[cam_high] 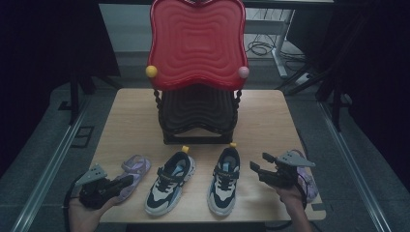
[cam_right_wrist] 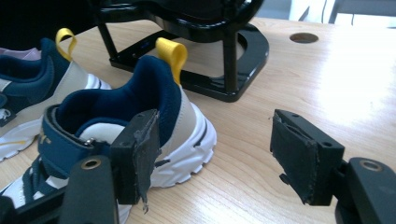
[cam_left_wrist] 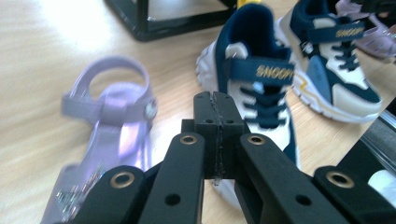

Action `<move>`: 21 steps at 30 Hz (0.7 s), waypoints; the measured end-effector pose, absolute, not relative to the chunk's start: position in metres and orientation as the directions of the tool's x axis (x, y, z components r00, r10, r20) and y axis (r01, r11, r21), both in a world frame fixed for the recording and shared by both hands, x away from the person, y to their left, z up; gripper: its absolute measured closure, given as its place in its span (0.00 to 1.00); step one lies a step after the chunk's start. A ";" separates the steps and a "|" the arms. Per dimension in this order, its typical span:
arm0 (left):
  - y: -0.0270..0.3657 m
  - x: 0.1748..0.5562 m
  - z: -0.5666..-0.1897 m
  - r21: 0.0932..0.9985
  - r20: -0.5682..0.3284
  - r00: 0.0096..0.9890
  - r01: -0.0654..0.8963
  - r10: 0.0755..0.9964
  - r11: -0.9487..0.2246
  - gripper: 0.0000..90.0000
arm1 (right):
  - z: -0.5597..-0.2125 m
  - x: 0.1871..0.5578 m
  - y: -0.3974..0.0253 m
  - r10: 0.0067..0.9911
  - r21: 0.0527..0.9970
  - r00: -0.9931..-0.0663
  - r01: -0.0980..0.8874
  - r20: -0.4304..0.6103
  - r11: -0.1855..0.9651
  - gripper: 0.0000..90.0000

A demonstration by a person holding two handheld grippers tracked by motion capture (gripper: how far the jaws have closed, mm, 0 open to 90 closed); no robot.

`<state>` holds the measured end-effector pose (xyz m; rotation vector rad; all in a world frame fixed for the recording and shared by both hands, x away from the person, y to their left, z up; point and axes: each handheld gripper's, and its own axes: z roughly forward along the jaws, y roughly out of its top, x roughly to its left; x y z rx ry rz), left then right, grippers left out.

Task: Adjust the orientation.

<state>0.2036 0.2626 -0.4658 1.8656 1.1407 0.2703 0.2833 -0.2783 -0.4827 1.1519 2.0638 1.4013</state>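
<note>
Two navy and white sneakers stand side by side at the table's front, the left sneaker (cam_high: 169, 183) (cam_left_wrist: 254, 79) and the right sneaker (cam_high: 225, 180) (cam_right_wrist: 140, 107), each with a yellow heel loop. A purple sandal (cam_high: 133, 171) (cam_left_wrist: 112, 121) lies left of them. My left gripper (cam_high: 124, 182) (cam_left_wrist: 215, 112) is shut with nothing in it, its tip above the gap between that sandal and the left sneaker. My right gripper (cam_high: 258, 163) (cam_right_wrist: 217, 154) is open just right of the right sneaker, apart from it. A second purple sandal (cam_high: 307, 181) lies partly under the right hand.
A red and black two-tier shoe rack (cam_high: 197, 72) stands at the table's middle back, its black base (cam_right_wrist: 201, 70) just beyond the sneakers. The wooden table (cam_high: 270, 121) has bare room either side of the rack and a round hole (cam_right_wrist: 303, 37) far right.
</note>
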 end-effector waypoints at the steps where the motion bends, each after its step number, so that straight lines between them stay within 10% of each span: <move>1: 0.263 0.204 -0.466 0.784 -0.252 0.550 0.599 0.796 -0.165 1.00 | -0.483 0.283 -0.279 0.806 0.896 -0.578 0.416 0.128 0.156 0.37; 21: 0.277 0.187 -0.489 0.728 -0.226 0.489 0.659 0.842 -0.187 1.00 | -0.490 0.280 -0.279 0.798 0.884 -0.587 0.436 0.137 0.168 0.37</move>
